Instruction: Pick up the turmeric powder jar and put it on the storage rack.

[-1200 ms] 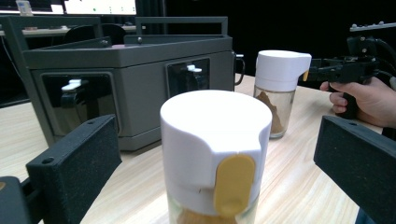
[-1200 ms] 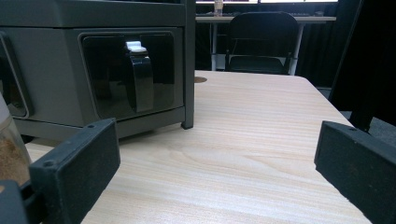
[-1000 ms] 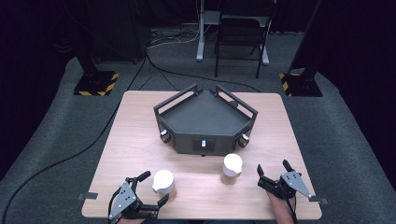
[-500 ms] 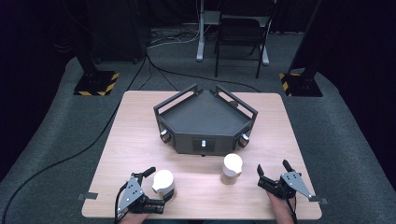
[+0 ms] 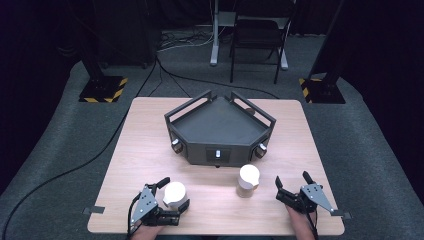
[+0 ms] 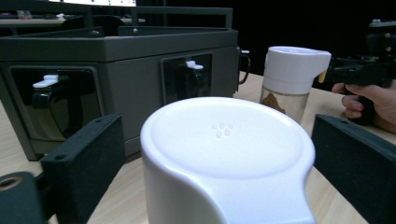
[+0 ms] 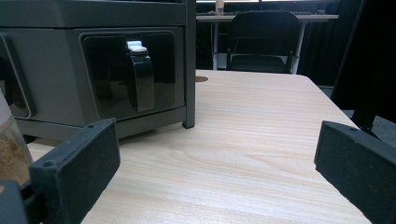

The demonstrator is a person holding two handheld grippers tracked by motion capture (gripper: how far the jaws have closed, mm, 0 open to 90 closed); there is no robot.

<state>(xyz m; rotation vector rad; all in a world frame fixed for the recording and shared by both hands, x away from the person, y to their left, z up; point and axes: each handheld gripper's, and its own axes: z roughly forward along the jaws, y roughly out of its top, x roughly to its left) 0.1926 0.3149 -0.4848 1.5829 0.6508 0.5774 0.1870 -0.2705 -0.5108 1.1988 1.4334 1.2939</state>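
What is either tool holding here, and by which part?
Nothing is gripped yet. The left tool, jaws just closing, straddles the near white-lidded jar at lid height, gaps visible. The right tool is open on nothing.

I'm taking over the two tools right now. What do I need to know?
Left tool: jaws have just been closing around the near white-lidded jar, one each side; gaps still show in the left gripper view, so no grip yet.
Right tool: open, holding nothing, resting at the table's front right.
Second white-lidded jar, brown powder inside, stands between the tools, in front of the grey tray.
Done: left tool lined up.
Left: probably close, then lift.
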